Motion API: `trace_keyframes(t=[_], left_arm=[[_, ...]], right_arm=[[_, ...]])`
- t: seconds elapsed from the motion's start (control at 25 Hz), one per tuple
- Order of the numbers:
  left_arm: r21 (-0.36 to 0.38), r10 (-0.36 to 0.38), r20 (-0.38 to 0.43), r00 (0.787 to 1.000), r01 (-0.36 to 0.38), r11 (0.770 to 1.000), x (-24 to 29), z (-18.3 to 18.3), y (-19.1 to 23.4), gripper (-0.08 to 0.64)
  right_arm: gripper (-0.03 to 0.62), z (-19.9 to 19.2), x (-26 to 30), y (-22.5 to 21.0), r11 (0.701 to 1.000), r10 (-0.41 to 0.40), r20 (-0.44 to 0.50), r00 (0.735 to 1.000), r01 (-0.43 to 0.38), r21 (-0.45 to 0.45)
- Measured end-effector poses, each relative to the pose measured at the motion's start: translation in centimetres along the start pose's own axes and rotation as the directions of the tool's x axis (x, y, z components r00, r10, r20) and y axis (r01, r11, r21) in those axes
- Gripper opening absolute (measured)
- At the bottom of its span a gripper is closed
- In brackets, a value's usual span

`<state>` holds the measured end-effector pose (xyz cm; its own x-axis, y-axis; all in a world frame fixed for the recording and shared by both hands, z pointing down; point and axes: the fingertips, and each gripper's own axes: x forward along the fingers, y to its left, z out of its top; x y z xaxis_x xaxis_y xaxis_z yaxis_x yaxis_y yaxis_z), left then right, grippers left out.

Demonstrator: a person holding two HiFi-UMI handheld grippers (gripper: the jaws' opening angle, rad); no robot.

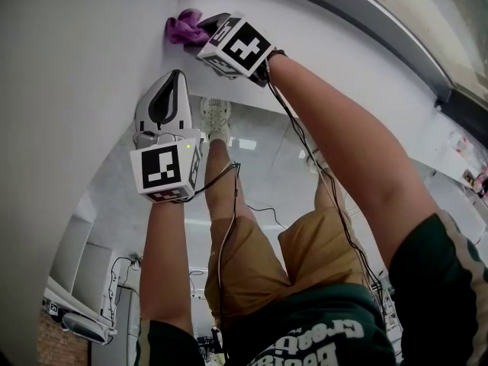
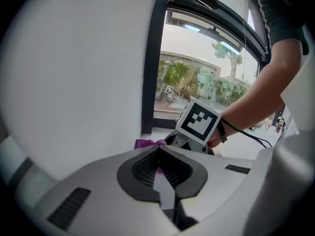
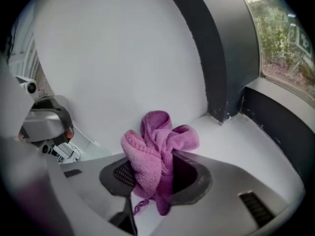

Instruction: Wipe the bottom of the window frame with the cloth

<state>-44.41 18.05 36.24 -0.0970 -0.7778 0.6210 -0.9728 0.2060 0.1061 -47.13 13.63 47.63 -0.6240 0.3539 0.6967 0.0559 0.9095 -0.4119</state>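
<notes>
A crumpled purple cloth (image 3: 155, 146) is clamped between the jaws of my right gripper (image 3: 165, 157). It rests on the white sill (image 3: 241, 141), close to the corner where the dark window frame (image 3: 224, 58) meets its bottom rail (image 3: 283, 127). In the head view the cloth (image 1: 181, 27) sticks out past the right gripper (image 1: 206, 30) at the top. My left gripper (image 1: 175, 78) hangs a little below it, its jaws together with nothing between them. From the left gripper (image 2: 158, 150), the cloth (image 2: 144, 143) and the right gripper's marker cube (image 2: 199, 121) show just beyond.
A white wall (image 2: 74, 73) runs along the left of the frame's upright (image 2: 151, 58). Cables (image 1: 229, 204) trail from both grippers past the person's legs. Trees and buildings show through the glass (image 2: 202, 77).
</notes>
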Motion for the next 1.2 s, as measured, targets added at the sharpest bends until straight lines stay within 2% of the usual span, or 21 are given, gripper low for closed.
trace_keyframes(t=[0.28,0.48,0.64,0.8,1.04,1.2], left_arm=[[0.021,-0.010,-0.022,1.000,0.010,1.000,-2.1,-2.4,0.1,0.005],[0.037,-0.014,-0.037,0.999,0.016,0.999,-2.7,-3.5,0.3,0.006],[0.022,0.002,-0.036,0.999,-0.001,1.000,-3.0,-3.7,0.8,0.006],[0.026,-0.011,-0.045,0.999,0.013,1.000,-3.1,-4.1,0.4,0.006],[-0.013,-0.003,-0.062,0.998,0.003,1.000,-3.1,-4.3,0.2,0.006],[0.005,-0.006,-0.069,0.998,0.007,1.000,-2.9,-4.0,0.1,0.006]], right_arm=[[0.166,-1.1,0.6,2.7,0.999,0.040,-0.026,0.999,-0.041,-0.020],[0.166,-2.1,0.8,5.3,0.997,0.082,-0.022,0.996,-0.082,0.003],[0.166,-3.2,1.0,7.4,0.994,0.102,-0.020,0.995,-0.101,0.029],[0.166,-4.6,1.3,10.0,0.992,0.125,-0.044,0.991,-0.125,-0.002],[0.166,-5.1,1.5,10.6,0.994,0.105,-0.055,0.993,-0.106,-0.024],[0.166,-5.3,1.1,10.4,0.997,0.075,-0.046,0.996,-0.076,-0.005]])
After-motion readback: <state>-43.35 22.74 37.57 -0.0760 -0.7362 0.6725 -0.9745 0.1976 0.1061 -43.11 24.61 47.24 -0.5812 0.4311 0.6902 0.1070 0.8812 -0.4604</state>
